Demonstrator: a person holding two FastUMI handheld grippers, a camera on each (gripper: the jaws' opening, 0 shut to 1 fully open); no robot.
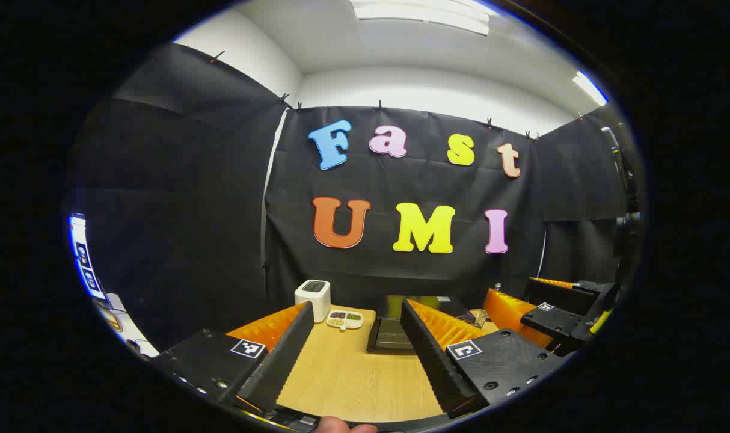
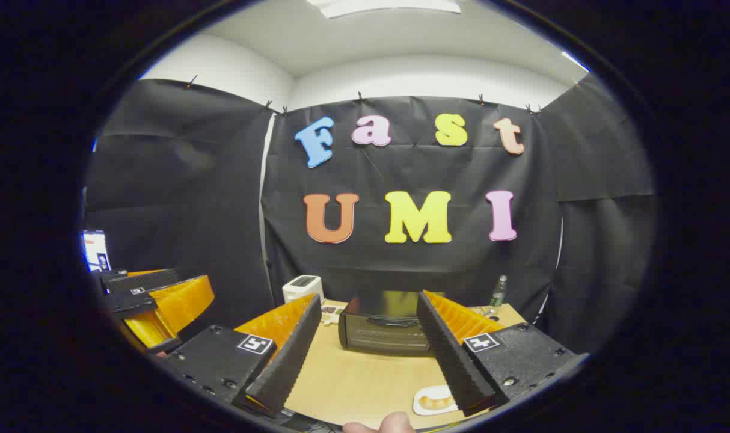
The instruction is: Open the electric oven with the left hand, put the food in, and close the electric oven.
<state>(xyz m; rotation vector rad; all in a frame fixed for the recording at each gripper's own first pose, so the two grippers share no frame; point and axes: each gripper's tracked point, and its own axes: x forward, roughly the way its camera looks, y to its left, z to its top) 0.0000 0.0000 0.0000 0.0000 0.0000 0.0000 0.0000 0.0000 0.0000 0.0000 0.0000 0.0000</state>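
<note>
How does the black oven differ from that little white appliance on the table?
The oven is black, wide and low, with a front door and a handle; the white appliance is small and boxy, with a dark panel on top. The oven sits mid-table, the white appliance at the back left. Both stand upright on the wooden table.

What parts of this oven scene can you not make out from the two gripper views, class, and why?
- Food on the white plate, right gripper view: partly covered by the right gripper's finger, so its kind is unclear.
- Electric oven interior: door shut, inside hidden.
- Divided snack dish, left gripper view: contents too small to name.
- Bottle: label too small.
</note>
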